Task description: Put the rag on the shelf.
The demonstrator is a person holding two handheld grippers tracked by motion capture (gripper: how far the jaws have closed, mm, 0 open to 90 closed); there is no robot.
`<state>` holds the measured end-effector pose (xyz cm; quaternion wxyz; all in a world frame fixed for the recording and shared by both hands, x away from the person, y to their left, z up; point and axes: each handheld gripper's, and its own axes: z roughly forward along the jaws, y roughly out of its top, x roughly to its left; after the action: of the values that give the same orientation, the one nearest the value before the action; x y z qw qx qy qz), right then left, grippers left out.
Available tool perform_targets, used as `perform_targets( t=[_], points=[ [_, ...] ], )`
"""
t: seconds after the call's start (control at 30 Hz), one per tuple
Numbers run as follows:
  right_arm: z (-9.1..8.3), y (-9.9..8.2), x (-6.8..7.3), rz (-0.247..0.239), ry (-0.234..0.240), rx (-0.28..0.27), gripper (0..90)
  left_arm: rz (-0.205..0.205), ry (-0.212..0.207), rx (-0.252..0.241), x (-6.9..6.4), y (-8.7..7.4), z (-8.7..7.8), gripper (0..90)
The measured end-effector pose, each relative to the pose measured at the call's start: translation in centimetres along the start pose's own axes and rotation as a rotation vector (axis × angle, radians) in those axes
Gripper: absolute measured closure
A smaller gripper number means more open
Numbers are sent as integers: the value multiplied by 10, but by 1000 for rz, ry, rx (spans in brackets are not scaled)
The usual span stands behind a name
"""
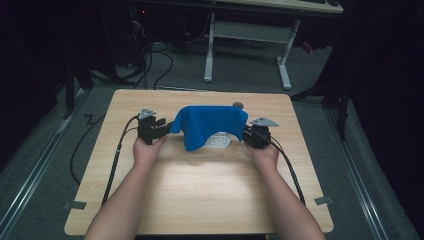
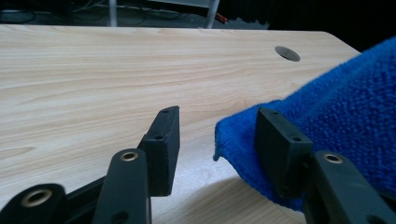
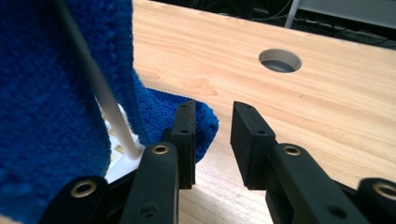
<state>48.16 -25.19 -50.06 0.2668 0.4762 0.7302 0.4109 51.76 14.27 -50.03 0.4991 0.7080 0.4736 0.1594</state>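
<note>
Wooden table (image 1: 200,190), blue towel (image 1: 210,122) draped between both open claws

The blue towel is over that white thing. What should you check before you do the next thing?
1. Left gripper open: ok, jaws apart.
2. Right gripper open: ok, jaws apart.
3. Blue towel released: ok, its corners lie outside the jaw gaps.
4. Towel draped on the white rack: ok, it hangs over a white rod.
5. Rack fully covered: not ok, its front edge shows below the towel.
6. Wooden table near the hands free of clutter: ok.
</note>
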Motion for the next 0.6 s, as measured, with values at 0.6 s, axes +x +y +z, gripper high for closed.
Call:
perform_targets(
  t=[0.6],
  points=[
    [-17, 9, -12, -15, -46, -24, 650, 64, 69, 1, 8, 4, -31, 462]
  ],
)
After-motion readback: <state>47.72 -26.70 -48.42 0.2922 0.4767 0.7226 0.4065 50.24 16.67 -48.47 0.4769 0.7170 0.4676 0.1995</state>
